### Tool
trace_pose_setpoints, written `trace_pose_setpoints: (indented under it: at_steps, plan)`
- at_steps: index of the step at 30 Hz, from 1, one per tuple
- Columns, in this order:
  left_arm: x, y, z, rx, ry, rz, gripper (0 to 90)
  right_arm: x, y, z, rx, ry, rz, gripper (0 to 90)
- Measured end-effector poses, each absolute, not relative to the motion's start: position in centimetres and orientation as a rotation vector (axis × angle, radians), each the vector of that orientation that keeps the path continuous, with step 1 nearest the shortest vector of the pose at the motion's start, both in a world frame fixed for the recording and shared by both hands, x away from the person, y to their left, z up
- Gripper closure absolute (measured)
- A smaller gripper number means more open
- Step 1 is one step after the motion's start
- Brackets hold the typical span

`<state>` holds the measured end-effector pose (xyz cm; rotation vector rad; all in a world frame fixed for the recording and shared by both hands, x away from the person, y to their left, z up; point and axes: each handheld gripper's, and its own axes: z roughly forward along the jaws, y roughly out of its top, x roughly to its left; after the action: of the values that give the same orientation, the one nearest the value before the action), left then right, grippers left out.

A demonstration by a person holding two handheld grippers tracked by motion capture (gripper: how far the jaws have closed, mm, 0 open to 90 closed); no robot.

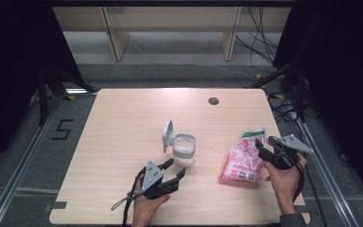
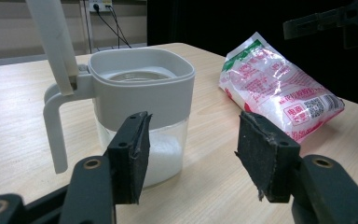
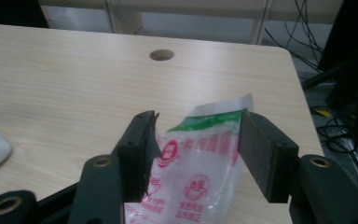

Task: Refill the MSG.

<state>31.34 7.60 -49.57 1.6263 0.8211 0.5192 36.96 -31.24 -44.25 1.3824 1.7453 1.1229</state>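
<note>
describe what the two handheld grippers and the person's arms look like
Both are black two-jaw tools. The left gripper carries a grey three-cornered plate with small holes and trails a looping black cable. The right gripper has the same grey plate. Their fingers are flat black bars faced with worn dark padding, with brass-coloured pivots. A dark grey sleeve covers the right wrist.

Pale wood-grain bench point(image 1: 123, 142) with one dark round hole point(image 1: 213, 100). Grey-lidded clear canister point(image 1: 184, 150), white granules inside. Clear bag point(image 1: 242, 158) printed in pink and red, green band at the top, white contents. Black left claw point(image 1: 174, 170); black right claw point(image 1: 263, 146) with grey plate.
</note>
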Motion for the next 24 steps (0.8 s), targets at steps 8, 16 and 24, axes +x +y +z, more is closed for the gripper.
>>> trace_pose_setpoints:
  at_steps: [8,16,24]
  plan:
    - [31.4,8.0,-49.5,1.605,0.830,0.525,43.1,36.7,-29.0,-44.3,1.306,1.835,1.258,43.5]
    - [31.6,8.9,-49.1,1.594,0.857,0.536,41.9,36.0,-26.4,-45.1,1.236,1.930,1.348,39.6]
    - [32.0,10.1,-48.6,1.561,0.888,0.557,40.2,35.6,-25.6,-45.8,1.220,2.013,1.341,37.3]
